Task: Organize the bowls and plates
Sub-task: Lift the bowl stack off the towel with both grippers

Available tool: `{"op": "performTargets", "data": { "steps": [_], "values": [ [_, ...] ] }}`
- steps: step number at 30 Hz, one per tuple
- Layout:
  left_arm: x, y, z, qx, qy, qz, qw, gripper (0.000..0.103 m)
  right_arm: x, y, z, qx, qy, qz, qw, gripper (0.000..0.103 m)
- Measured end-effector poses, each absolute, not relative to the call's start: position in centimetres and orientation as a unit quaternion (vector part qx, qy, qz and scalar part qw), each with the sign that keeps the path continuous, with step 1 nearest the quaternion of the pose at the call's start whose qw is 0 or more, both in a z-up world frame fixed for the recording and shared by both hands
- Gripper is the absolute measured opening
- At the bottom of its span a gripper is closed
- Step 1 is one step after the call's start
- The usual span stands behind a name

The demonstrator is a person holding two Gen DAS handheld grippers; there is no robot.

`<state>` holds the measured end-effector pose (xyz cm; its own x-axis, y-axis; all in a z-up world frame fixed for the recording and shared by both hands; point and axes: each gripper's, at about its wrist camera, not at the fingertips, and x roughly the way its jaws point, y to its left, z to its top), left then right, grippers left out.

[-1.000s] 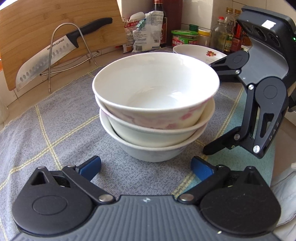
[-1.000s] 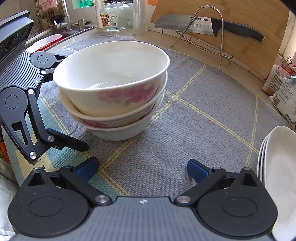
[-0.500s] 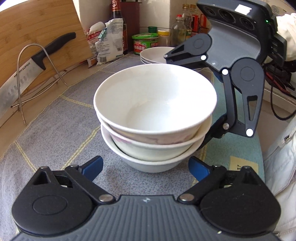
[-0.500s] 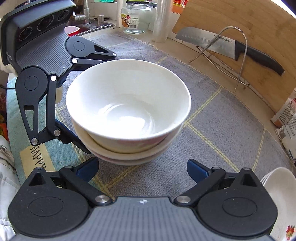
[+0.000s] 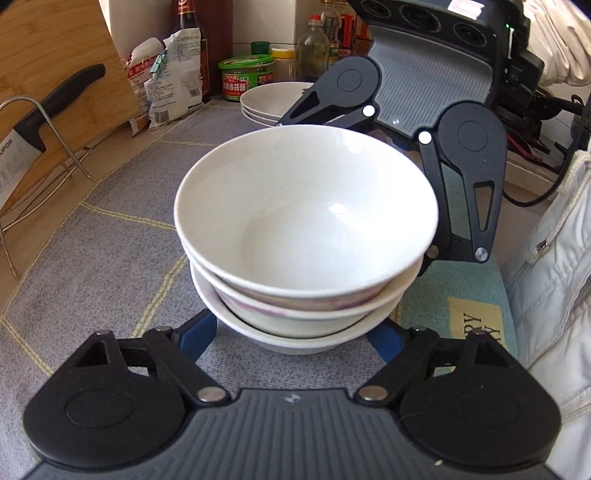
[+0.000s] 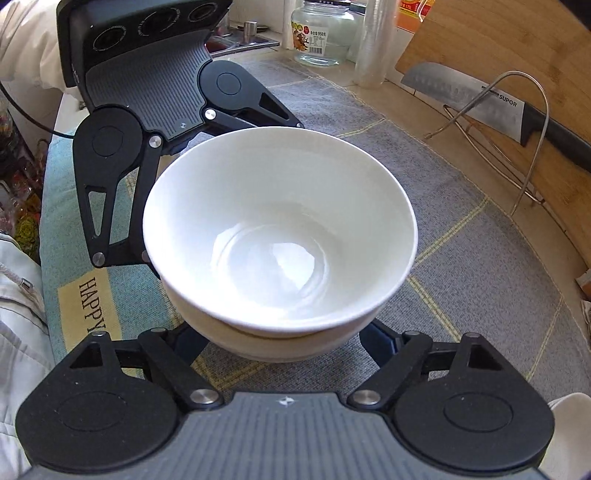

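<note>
A stack of three white bowls (image 5: 306,236) stands on the grey checked mat (image 5: 110,229); it also shows in the right wrist view (image 6: 280,236). My left gripper (image 5: 295,334) is open, its blue-padded fingers on either side of the bottom bowl's base. My right gripper (image 6: 280,341) is open on the opposite side, its fingers flanking the base in the same way. Each gripper faces the other across the stack. A stack of white plates (image 5: 273,101) sits at the back of the mat.
A knife (image 6: 491,105) rests on a wire rack (image 6: 517,140) against a wooden board (image 6: 517,44). Sauce bottles, a green-lidded tub (image 5: 245,77) and snack bags (image 5: 170,77) line the back. A glass jar (image 6: 325,33) stands near the sink. A teal "HAPPY" mat (image 6: 88,295) lies by the front edge.
Both grippers have closed in on the bowl stack from opposite sides and risen to look down into it; their fingers now flank the bottom bowl's base.
</note>
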<state>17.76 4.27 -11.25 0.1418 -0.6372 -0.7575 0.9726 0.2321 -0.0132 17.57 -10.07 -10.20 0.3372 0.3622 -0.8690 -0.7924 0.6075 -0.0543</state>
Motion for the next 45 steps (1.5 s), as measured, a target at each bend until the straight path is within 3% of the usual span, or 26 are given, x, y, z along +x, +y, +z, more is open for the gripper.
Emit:
{"op": "performTargets", "data": {
  "steps": [12, 45],
  "values": [
    [18.4, 3.8, -11.3, 0.274, 0.333, -0.59, 0.682, 0.085, 18.2, -10.1, -10.0, -0.247, 0.448, 0.391, 0.765, 0.081],
    [16.7, 1.3, -8.9, 0.276, 0.34, -0.564, 0.7, 0.084, 17.1, -12.4, -7.2, -0.258, 0.445, 0.405, 0.756, 0.081]
  ]
}}
